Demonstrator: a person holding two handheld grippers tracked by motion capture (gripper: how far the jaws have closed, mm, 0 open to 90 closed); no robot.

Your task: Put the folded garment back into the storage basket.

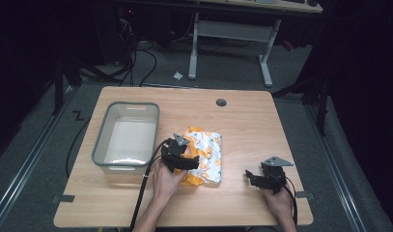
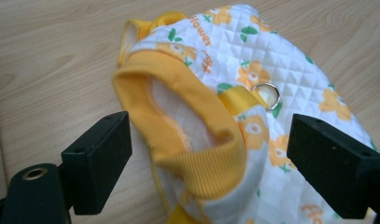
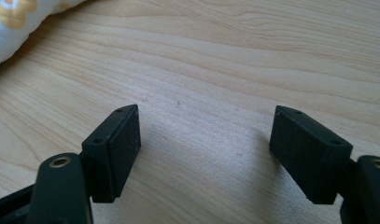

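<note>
A small quilted white garment (image 1: 207,153) with orange flowers and yellow ribbed trim lies in the middle of the wooden table (image 1: 242,121). In the left gripper view its yellow ribbed opening (image 2: 187,126) and a metal ring (image 2: 268,95) lie between the open jaws. My left gripper (image 1: 188,163) is over the garment's near left corner, open, jaws either side of the trim. My right gripper (image 1: 254,178) rests open near the table's front right, with bare wood between its jaws (image 3: 204,140). A corner of the garment (image 3: 15,23) shows at the top left of the right gripper view.
A grey plastic bin (image 1: 128,137) stands empty on the table's left half, just left of the garment. A cable hole (image 1: 221,102) sits near the far edge. Beyond the table are another desk's legs (image 1: 266,63) and cables on the floor.
</note>
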